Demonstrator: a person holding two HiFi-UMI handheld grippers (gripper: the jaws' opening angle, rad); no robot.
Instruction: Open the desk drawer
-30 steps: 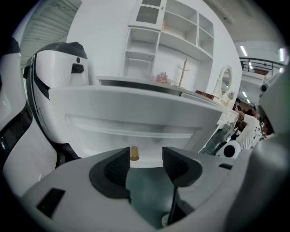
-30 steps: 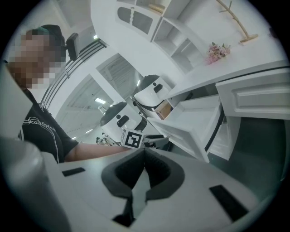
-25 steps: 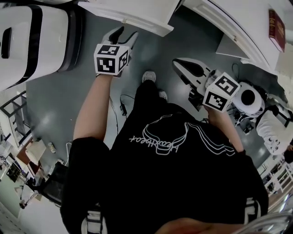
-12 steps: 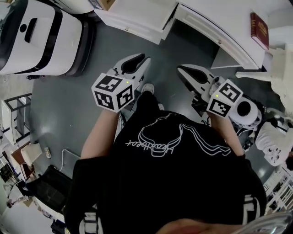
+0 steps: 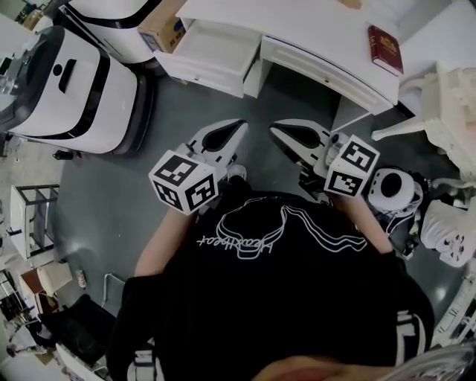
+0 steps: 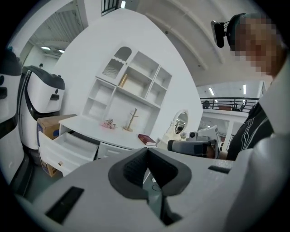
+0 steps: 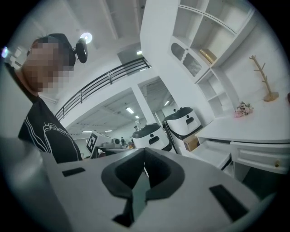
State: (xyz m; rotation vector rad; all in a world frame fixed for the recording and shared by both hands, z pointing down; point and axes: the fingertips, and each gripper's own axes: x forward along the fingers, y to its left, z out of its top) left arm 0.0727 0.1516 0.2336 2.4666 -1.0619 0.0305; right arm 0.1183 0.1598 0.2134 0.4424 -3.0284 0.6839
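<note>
**Both grippers shut and well back from the desk; one drawer already stands out**

We hold the left gripper (image 5: 236, 128) and the right gripper (image 5: 275, 128) side by side at the middle of the head view, both aimed up the frame toward the desk (image 5: 297, 21). The left gripper's jaws have just been closing and now meet pad to pad with nothing between them. The right gripper's jaws are also pressed together and empty.

The pulled-out drawer (image 5: 212, 48) sits at the upper left of centre, its white tray showing in front of the desk. It lies up the frame and slightly left of the left gripper, well apart from it. Its front runs along the desk edge, sloping from upper left to lower right, so we would meet it square-on with a straight reach. A second drawer front (image 5: 312, 68), shut, lies up and a little right of the right gripper, also well apart.

We judge the left hand nearer the open drawer and the right hand nearer the shut one. With one drawer already out, the task looks done for that drawer. Opening the shut one would mean parting the right jaws first.
</note>
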